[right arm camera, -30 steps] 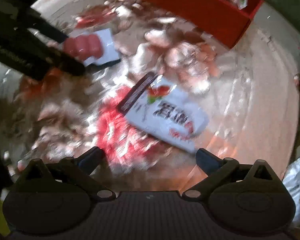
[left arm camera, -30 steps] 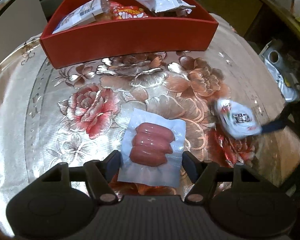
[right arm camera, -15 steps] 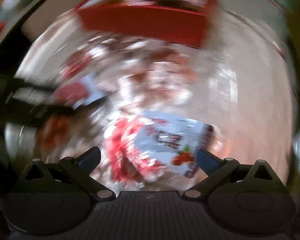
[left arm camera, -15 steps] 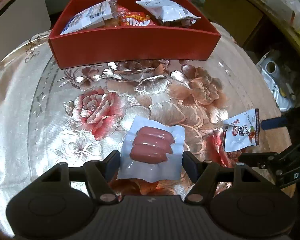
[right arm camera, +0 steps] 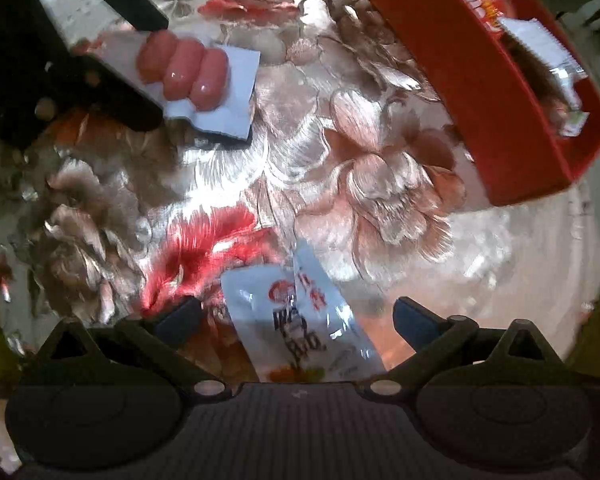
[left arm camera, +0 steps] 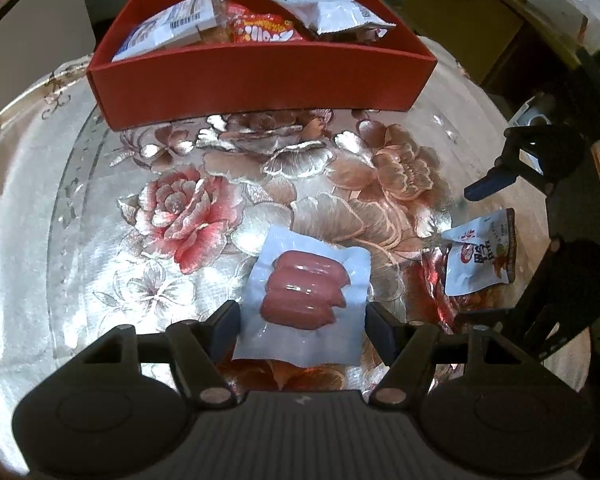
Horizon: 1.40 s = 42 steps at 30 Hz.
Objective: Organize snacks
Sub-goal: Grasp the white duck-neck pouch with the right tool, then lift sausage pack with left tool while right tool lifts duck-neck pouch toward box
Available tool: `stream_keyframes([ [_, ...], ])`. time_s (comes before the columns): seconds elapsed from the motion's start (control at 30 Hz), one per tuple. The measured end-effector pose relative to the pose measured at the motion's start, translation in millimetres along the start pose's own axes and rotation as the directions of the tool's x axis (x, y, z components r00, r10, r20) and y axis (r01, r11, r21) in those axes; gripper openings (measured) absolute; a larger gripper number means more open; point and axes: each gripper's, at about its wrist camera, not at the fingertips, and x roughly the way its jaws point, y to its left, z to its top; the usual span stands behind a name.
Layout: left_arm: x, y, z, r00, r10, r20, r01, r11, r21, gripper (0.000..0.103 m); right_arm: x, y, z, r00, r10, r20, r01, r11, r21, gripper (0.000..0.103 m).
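A round counter [left arm camera: 28,208] draped in a shiny cloth with large embroidered flowers fills both views. At its far side stands a long red box [left arm camera: 260,84], which already holds a white packet with a barcode [left arm camera: 168,28], an orange-red snack bag [left arm camera: 260,30] in the middle and a silvery white pouch [left arm camera: 328,10] at the right end; in the right wrist view the same box [right arm camera: 512,92] runs along the upper right. Nearer on the cloth lies a clear vacuum pack of three pink sausages [left arm camera: 306,292], flat on the counter and well apart from the box. The left claw [left arm camera: 302,326] is wide open, one finger on each side of that pack, the fingertips beside its edges without pressing on them. To the right, close to the counter's edge, lies a small white snack pouch with red and dark print [right arm camera: 300,320]. The right claw [right arm camera: 296,316] is also wide open, its fingers set apart on either side of this pouch and holding nothing; whether they touch the cloth cannot be told. In the left wrist view this pouch [left arm camera: 480,256] lies between the right claw's dark fingers.
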Motion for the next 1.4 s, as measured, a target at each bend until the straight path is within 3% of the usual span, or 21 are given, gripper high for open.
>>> stream_keyframes([
  [0.13,8.9,4.5,0.5,0.999,-0.018,-0.033,0.017,1.0,-0.021,0.062,6.6,-15.9,-3.4,0.998,0.068,-0.011,-0.066,0.991,0.12,0.103],
  [0.33,15.1,-2.2,4.1,0.999,-0.006,-0.038,0.005,1.0,-0.004,0.062,12.9,-25.1,5.1,0.998,0.069,-0.006,-0.067,0.983,0.169,0.103],
  [0.43,16.6,-8.8,0.7,0.999,0.023,-0.024,-0.022,0.999,0.039,0.064,3.2,-19.8,-5.1,0.997,0.047,0.06,-0.058,0.976,0.21,0.103],
  [0.6,21.2,-21.2,-1.8,0.997,0.082,-0.001,-0.081,0.994,0.071,0.069,1.5,-15.6,-17.9,0.999,0.018,0.048,-0.033,0.95,0.31,0.103],
  [0.7,18.5,-21.9,-0.4,0.993,0.113,0.028,-0.114,0.991,0.076,0.061,-1.3,-9.3,-24.8,0.998,-0.003,0.063,-0.021,0.93,0.367,0.096],
  [0.73,18.0,-19.5,0.5,0.994,0.107,0.029,-0.109,0.992,0.062,0.061,-3.8,-7.6,-26.7,0.998,-0.006,0.068,-0.021,0.923,0.383,0.088],
  [0.77,17.0,-17.5,0.7,0.994,0.102,0.028,-0.104,0.993,0.05,0.06,-7.8,-5.9,-29.8,0.997,-0.007,0.081,-0.026,0.916,0.401,0.075],
  [0.83,15.9,-16.1,-0.5,0.994,0.107,0.022,-0.108,0.993,0.041,0.06,-15.2,-5.7,-40.5,0.994,-0.005,0.108,-0.046,0.886,0.462,0.065],
  [0.93,14.0,-15.8,-2.6,0.994,0.104,0.019,-0.104,0.994,0.032,0.06,-18.6,-10.7,-54.3,0.99,-0.012,0.144,-0.068,0.836,0.544,0.065],
  [1.27,-5.4,-6.0,-0.1,0.996,0.058,0.065,-0.056,0.998,-0.034,0.059,-48.4,-5.8,-76.6,0.966,-0.061,0.253,-0.12,0.757,0.642,0.063],
  [1.4,-8.7,-5.3,2.2,0.997,0.036,0.074,-0.034,0.999,-0.038,0.059,-42.2,-18.7,-69.2,0.947,-0.073,0.313,-0.171,0.71,0.683,0.063],
])
